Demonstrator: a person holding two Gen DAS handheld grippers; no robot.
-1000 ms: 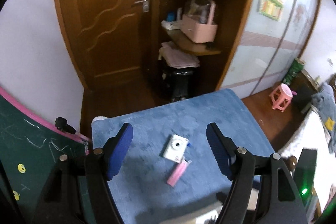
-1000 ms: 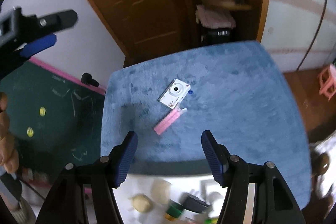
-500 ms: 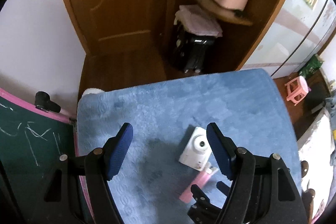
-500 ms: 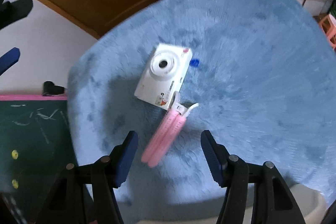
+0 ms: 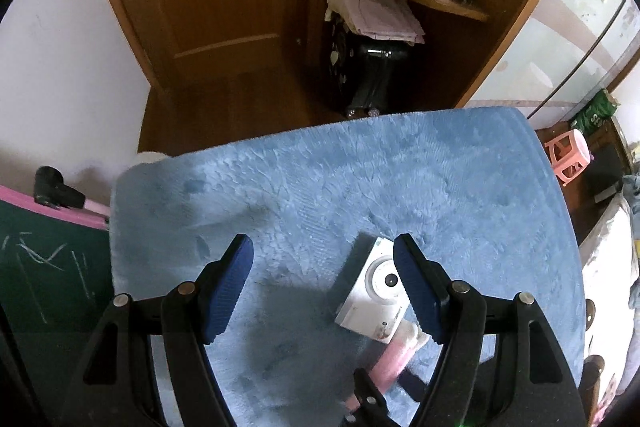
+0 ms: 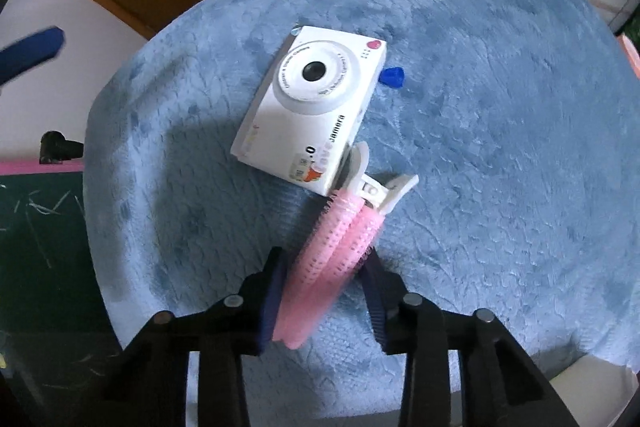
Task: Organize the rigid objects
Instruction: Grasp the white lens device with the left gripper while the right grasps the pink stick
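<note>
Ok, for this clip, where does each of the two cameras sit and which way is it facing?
Left wrist: on the left gripper, tilted steeply down over the blue mat toward the door; its open jaws straddle bare mat beside the white camera.
Right wrist: on the right gripper, looking almost straight down; its jaws, just closing, pinch the pink hair clip.
Shared: white camera, pink hair clip, blue mat; each view catches a piece of the other gripper.
</note>
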